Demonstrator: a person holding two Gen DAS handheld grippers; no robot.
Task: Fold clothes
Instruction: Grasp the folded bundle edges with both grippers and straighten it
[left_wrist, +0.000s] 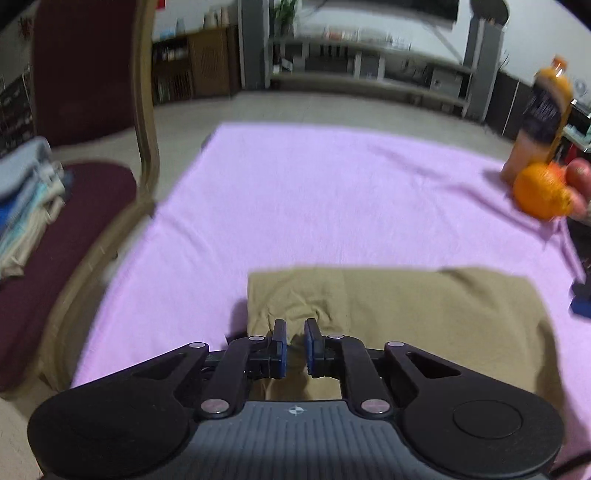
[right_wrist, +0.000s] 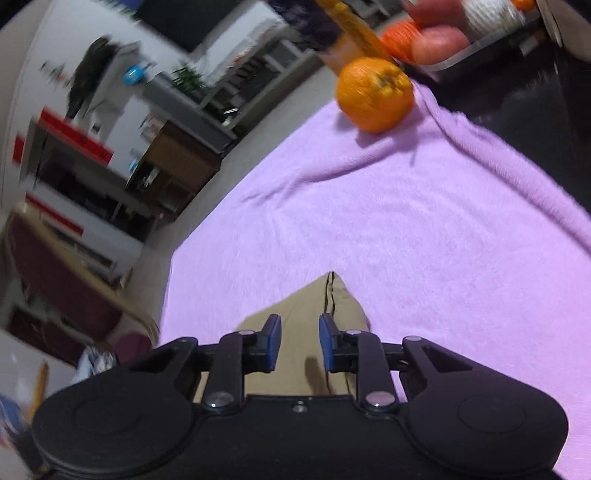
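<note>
Black linkage arms and blue-padded fingers fill the bottom of both wrist views. On the left gripper (left_wrist: 294, 341) the pads stand a narrow gap apart over a rumpled ridge of the tan garment (left_wrist: 424, 321); the fabric seems to rise between them, but from this angle I cannot tell whether they pinch it. The right gripper (right_wrist: 300, 341) has its jaws plainly apart, hovering above a folded corner of the same tan garment (right_wrist: 314, 306), with cloth showing under the gap and neither pad pressing on it. That garment lies folded into a rough rectangle on the near part of a pink blanket (left_wrist: 314, 192) spread over the work surface. At the far right edge of the blanket sits an orange (left_wrist: 541, 192), just beside a tall bottle (left_wrist: 543, 114) of orange drink, with reddish fruit behind them, blurred. To the left stands a chair with a maroon seat (left_wrist: 74, 206) and pale wooden frame, carrying a stack of folded clothes (left_wrist: 26, 199).
</note>
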